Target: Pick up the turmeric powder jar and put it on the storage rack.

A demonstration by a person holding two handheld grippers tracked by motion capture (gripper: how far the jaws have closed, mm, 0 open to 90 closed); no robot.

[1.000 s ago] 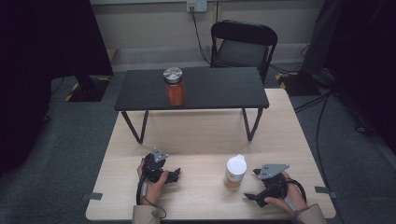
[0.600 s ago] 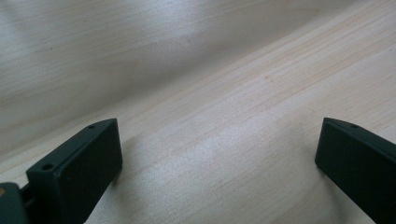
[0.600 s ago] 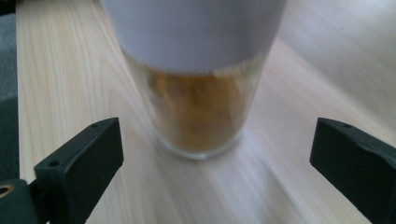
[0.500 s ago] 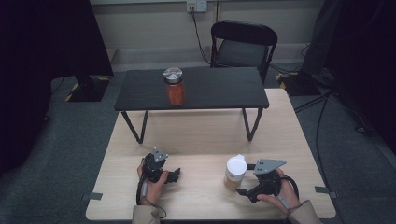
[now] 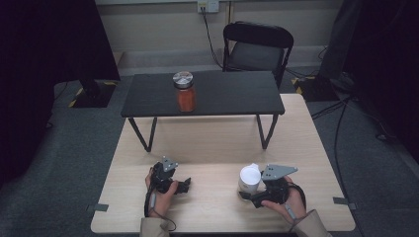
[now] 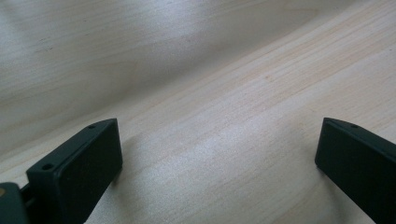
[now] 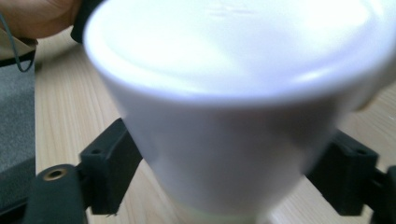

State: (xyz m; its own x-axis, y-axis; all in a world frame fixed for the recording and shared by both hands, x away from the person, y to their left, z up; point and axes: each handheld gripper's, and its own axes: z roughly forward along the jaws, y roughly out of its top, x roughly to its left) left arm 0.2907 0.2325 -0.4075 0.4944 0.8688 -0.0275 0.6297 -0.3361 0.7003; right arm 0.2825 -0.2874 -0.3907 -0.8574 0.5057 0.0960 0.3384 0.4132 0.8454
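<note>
Cup (image 5: pixel 248 177) now sits between my right gripper (image 5: pixel 254 195) jaws, which moved in; open, not yet clamped.

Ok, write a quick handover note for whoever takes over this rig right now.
Right tool: jaws either side of the white cup near the light table's front edge; whether they grip it cannot be told.
Left tool: open, holding nothing, low over bare wood.
The orange jar stands on the small black table.
Done: cup straddled.
Left: confirm the grip, then move the cup.
</note>
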